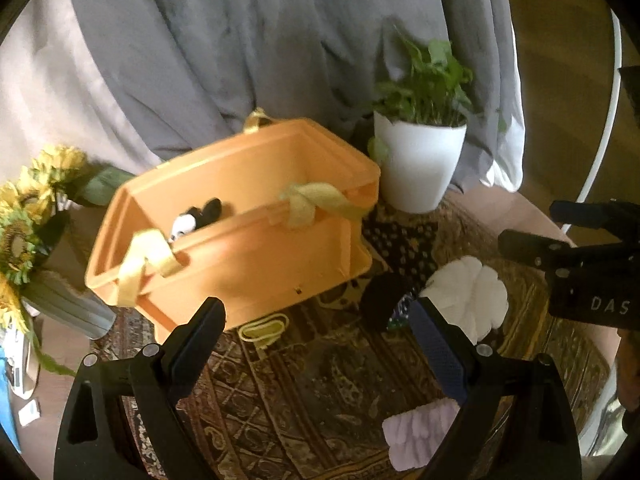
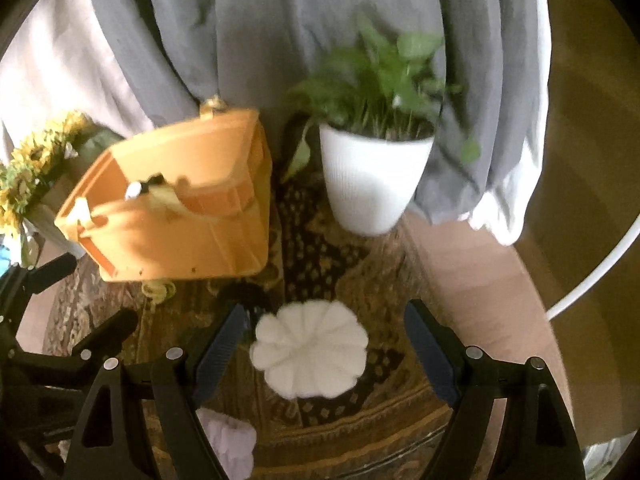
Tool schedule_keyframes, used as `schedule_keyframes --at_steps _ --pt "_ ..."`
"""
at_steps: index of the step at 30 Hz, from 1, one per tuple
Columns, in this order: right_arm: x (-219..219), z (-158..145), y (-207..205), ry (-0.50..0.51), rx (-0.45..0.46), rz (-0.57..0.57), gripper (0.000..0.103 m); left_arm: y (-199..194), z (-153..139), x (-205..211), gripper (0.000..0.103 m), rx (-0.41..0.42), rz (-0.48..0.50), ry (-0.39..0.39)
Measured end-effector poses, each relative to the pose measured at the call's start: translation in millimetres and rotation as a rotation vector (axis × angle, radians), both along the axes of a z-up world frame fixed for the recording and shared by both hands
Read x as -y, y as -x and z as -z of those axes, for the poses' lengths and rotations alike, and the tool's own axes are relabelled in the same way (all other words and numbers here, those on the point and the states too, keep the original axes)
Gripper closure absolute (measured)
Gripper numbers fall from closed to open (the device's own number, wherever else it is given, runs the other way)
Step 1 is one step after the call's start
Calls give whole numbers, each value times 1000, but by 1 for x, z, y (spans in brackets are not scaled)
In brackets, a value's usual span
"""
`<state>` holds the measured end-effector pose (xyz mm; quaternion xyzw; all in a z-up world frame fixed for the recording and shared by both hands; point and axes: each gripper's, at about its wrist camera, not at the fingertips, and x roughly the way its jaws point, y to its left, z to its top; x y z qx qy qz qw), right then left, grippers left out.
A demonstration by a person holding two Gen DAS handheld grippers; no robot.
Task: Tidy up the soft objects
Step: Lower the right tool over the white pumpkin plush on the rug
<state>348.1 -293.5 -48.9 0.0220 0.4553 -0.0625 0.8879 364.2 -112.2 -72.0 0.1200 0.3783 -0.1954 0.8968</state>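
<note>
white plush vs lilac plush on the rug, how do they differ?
Colour: the white plush is white, the lilac plush pale purple. Shape: the white one is round and lobed like a flower, the lilac one blockier. Position: the white one lies between the open right gripper's fingers, the lilac one nearer the camera. Both are outside the orange basket.

potted plant (image 1: 420, 160), sunflowers (image 1: 28, 208), grey curtain (image 1: 240, 40), patterned rug (image 1: 320, 380)

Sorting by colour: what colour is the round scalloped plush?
White, clearest in the right wrist view.
</note>
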Motion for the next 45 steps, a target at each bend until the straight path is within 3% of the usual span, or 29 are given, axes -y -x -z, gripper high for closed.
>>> schedule_keyframes --at_steps 6,17,34,45 --pt "10 29 -8 -70 -108 11 21 -6 17 8 8 -37 32 -28" --pt "18 65 -17 -140 -221 15 21 -19 46 21 8 -94 83 -55" --pt "25 91 -36 -203 -260 18 20 -32 73 33 10 -127 211 -13" --pt "24 101 -45 -209 -295 -5 11 -47 89 49 14 -162 307 6"
